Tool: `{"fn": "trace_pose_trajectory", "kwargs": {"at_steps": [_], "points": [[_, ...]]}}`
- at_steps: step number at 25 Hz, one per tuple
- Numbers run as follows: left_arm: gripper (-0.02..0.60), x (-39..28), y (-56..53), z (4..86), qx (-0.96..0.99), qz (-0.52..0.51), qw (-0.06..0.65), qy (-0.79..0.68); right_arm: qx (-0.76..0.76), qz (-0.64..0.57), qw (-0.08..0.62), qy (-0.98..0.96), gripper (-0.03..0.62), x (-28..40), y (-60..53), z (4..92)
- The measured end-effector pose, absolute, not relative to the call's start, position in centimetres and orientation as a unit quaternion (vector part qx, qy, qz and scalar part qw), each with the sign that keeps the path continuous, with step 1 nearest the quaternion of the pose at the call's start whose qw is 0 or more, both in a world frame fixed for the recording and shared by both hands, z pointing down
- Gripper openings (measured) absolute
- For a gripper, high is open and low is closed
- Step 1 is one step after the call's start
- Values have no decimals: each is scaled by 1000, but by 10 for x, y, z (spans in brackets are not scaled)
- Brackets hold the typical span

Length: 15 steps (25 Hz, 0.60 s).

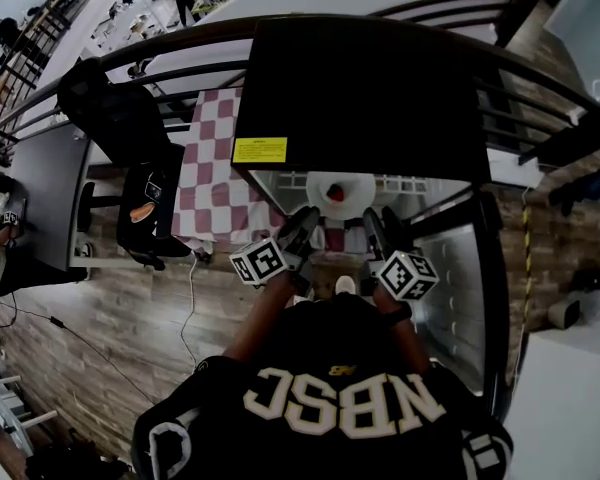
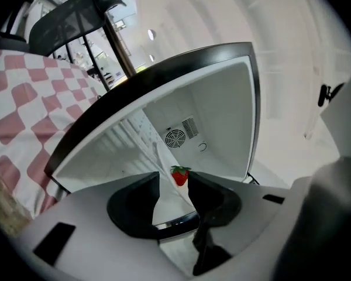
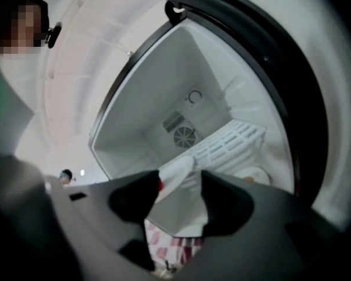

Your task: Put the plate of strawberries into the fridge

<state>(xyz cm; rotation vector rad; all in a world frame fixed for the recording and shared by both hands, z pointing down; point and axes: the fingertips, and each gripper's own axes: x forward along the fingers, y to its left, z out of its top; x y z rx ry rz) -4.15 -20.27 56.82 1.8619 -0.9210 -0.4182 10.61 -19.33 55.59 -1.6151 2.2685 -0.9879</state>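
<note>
A white plate (image 1: 355,184) with a red strawberry (image 1: 337,193) rests on a shelf inside the open fridge (image 1: 360,88). My left gripper (image 1: 305,226) and right gripper (image 1: 375,228) hover just in front of the plate, one at each side, both open. In the left gripper view the strawberry (image 2: 179,175) and the plate's rim (image 2: 165,199) show in the gap of the left gripper (image 2: 174,183), with the pads apart from them. Between the spread jaws of the right gripper (image 3: 181,186), the right gripper view shows the plate (image 3: 176,170), untouched.
The fridge has a black top with a yellow label (image 1: 259,150), a fan vent (image 2: 175,137) on its back wall and a white wire shelf (image 3: 229,144). Its door (image 1: 460,288) stands open at the right. A pink checkered cloth (image 1: 215,168) and a black chair (image 1: 145,203) are at the left.
</note>
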Motion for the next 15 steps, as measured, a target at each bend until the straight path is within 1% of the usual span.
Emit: {"fn": "trace_pose_trajectory", "kwargs": {"at_steps": [2, 5, 8, 11, 15], "points": [[149, -46, -192, 573, 790, -131, 438, -409, -548, -321, 75, 769, 221, 105, -187, 558], [149, -50, -184, 577, 816, -42, 346, -461, -557, -289, 41, 778, 220, 105, -180, 559], [147, -51, -180, 571, 833, 6, 266, -486, -562, -252, 6, 788, 219, 100, -174, 557], [147, -52, -175, 567, 838, 29, 218, -499, -562, -208, -27, 800, 219, 93, -171, 551], [145, -50, -172, 565, 842, 40, 191, -503, -557, -155, -69, 813, 207, 84, -168, 553]]}}
